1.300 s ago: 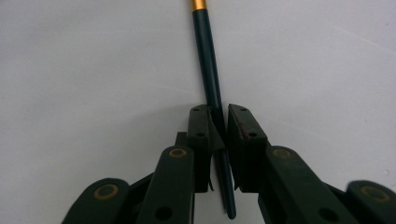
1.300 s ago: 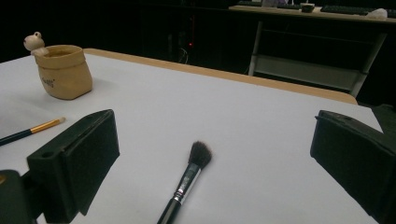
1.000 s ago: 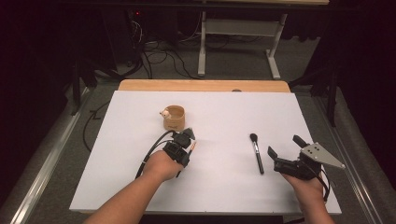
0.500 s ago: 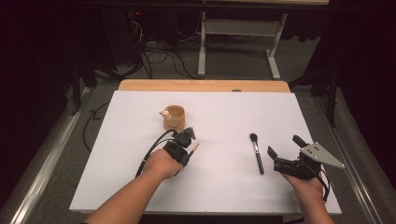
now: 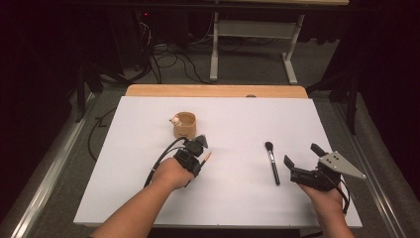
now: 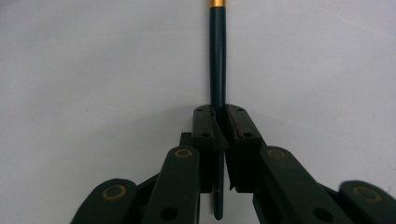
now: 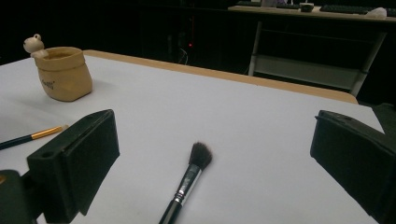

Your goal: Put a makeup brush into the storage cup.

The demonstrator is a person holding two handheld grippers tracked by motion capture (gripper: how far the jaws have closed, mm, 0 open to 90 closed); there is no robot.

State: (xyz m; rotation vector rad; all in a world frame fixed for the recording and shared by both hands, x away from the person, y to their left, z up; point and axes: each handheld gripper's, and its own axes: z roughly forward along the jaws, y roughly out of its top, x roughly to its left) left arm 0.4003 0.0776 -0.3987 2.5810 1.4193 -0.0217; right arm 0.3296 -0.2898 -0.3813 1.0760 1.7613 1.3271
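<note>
White table (image 5: 237,208) lit bright, wood edge (image 5: 216,90) along far side. Grey carpet floor (image 5: 99,106) around it. Beyond, room dark: white metal desk frame (image 5: 252,34) standing, black cables (image 5: 171,57) tangled on floor, 1 red light (image 5: 144,14) glowing. Metal rail (image 5: 47,168) running down left.

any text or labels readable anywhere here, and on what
Pot: a small dark print low on its side, too small and blurred to read.
Thin brush, makeup brush, both grippers: no text to be seen.
</note>
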